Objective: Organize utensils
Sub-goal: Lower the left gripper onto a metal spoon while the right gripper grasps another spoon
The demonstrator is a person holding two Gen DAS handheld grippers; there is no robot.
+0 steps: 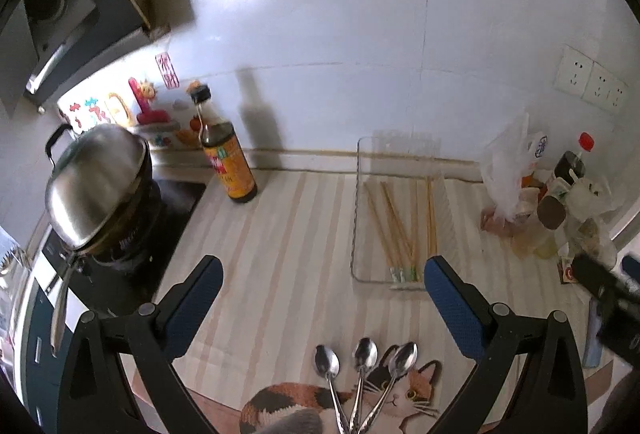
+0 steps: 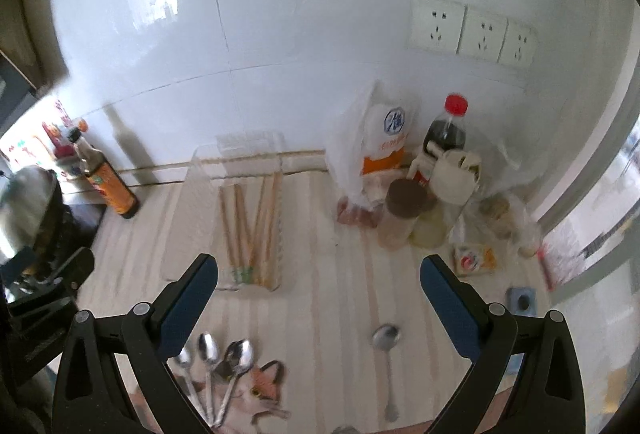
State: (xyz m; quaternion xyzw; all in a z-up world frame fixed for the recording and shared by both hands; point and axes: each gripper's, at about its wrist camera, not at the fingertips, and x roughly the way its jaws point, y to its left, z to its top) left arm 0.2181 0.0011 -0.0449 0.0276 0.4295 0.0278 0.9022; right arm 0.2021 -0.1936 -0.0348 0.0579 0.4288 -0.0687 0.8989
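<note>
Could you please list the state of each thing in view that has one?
Left hand-held gripper: open, empty.
Right hand-held gripper: open, empty.
Wooden chopsticks: lying in clear plastic tray.
Three steel spoons: lying loose on counter.
Single steel spoon: lying apart.
Dark soy sauce bottle: upright, capped.

Tongs point(image 2: 318, 276) agape, lone spoon point(image 2: 387, 338), chopsticks point(image 2: 250, 226)

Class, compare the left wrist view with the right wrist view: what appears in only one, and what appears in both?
Only the left wrist view shows the range hood. Only the right wrist view shows the lone spoon lying apart and a red-capped bottle in full. Both show the clear tray holding chopsticks, three spoons side by side, the sauce bottle and the pot lid.
</note>
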